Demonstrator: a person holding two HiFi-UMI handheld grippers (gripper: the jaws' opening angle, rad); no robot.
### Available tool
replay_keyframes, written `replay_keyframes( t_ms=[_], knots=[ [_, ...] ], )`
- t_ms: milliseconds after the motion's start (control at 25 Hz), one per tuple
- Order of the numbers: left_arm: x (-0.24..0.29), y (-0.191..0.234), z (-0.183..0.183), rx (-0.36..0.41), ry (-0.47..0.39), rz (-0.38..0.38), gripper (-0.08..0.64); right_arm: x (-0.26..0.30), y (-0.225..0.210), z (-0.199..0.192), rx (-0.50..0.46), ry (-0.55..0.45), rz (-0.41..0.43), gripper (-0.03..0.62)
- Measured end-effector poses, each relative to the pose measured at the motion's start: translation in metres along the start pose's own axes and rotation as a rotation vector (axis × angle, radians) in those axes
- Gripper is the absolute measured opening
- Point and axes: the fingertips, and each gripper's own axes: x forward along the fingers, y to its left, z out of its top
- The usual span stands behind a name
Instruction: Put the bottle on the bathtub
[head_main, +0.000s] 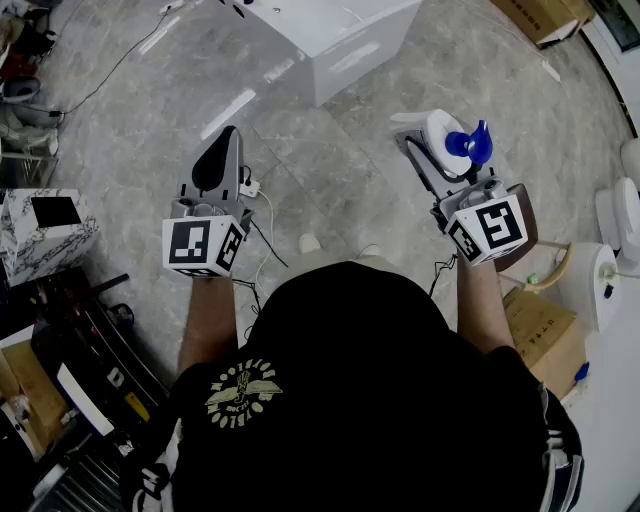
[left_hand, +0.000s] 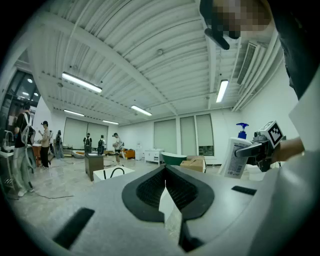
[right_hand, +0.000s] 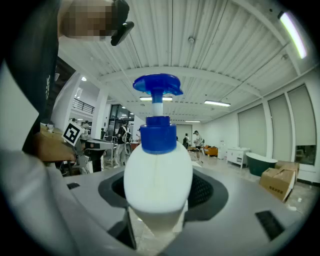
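A white pump bottle with a blue pump head is held upright in front of the person, with my right gripper shut on its lower body. From above, the right gripper is at the right with the bottle between its jaws. My left gripper is raised at the left, shut and holding nothing; its jaws meet along a thin seam. The left gripper view also shows the bottle off to the right. A dark green bathtub stands far across the hall.
A large white box stands on the stone floor ahead. A power strip with cables lies below the left gripper. Cardboard boxes and white fixtures crowd the right, and a marble-patterned box the left. Several people stand in the distance.
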Motion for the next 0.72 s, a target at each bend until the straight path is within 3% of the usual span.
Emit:
replay_keyframes(
  t_ms=[360,720],
  knots=[
    [-0.012,0.036,0.003,-0.015,-0.009,-0.019,0.009,0.014,0.034,0.009,0.001,0.004,-0.016,0.267],
    [-0.063,-0.022,0.003,-0.028,-0.006,0.053,0.009,-0.061,0.039,-0.005,0.012,0.029,0.050,0.267]
  ],
)
